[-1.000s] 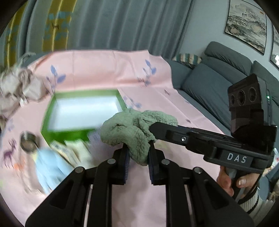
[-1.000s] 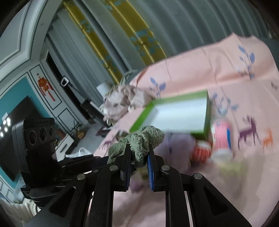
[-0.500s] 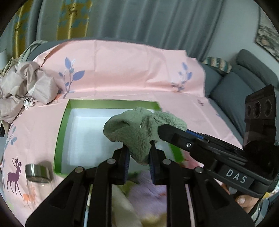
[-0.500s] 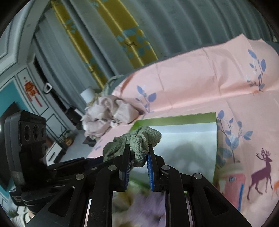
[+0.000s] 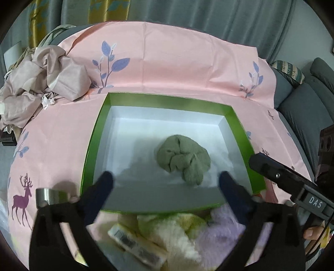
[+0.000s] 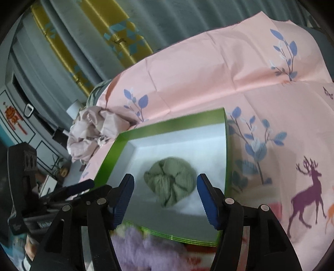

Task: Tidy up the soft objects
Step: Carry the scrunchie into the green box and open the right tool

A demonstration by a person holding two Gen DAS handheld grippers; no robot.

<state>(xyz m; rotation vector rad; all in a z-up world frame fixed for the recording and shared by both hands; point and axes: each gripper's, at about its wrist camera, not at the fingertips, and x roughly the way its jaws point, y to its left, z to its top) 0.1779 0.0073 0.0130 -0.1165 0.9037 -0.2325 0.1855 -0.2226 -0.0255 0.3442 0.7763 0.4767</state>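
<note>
Nearest the cameras lie fuzzy lavender (image 5: 225, 231) and cream plush cloths (image 5: 167, 227) (blurred), just this side of the box. Above them the left tongs (image 5: 165, 181) and the right tongs (image 6: 166, 187) both have jaws opening, pads clear of the crumpled sage-green fleece cloth (image 5: 183, 159), which rests on the white floor of the shallow green-rimmed box (image 5: 95, 133). The box sits on a smooth pink sheet (image 5: 177, 62) printed with leaves and deer, a short metal tin (image 5: 51, 197) just beside its left wall, rumpled beige fabric (image 5: 41, 77) farther back, then pleated grey curtains (image 5: 208, 18) and a grey sofa (image 5: 302, 104).
</note>
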